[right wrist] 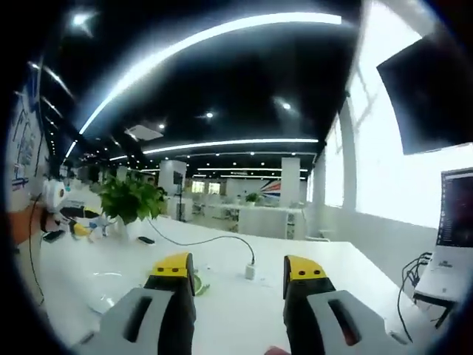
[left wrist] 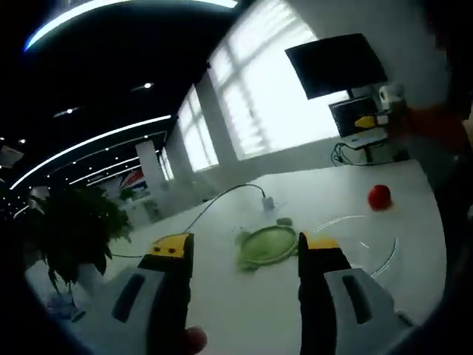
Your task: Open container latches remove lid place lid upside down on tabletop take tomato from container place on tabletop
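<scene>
In the left gripper view my left gripper (left wrist: pixel 244 244) is open, its yellow-tipped jaws standing apart with nothing held. Just beyond them a green lid (left wrist: pixel 267 247) lies flat on the white tabletop (left wrist: pixel 222 310). A clear container (left wrist: pixel 362 240) stands right of the lid, faint and see-through. The red tomato (left wrist: pixel 379 197) rests on the table farther off to the right, apart from both. In the right gripper view my right gripper (right wrist: pixel 238 268) is open and empty above the table. A green edge of the lid (right wrist: pixel 200 285) peeks out beside its left jaw.
A white cable with a small adapter (left wrist: pixel 267 201) (right wrist: pixel 250 271) runs across the table. A potted plant (left wrist: pixel 74 229) (right wrist: pixel 133 200) stands at the table's edge. A dark monitor (left wrist: pixel 336 65) and a laptop (right wrist: pixel 452 222) sit near the windows. An orange sleeve (left wrist: pixel 436 126) shows at the right.
</scene>
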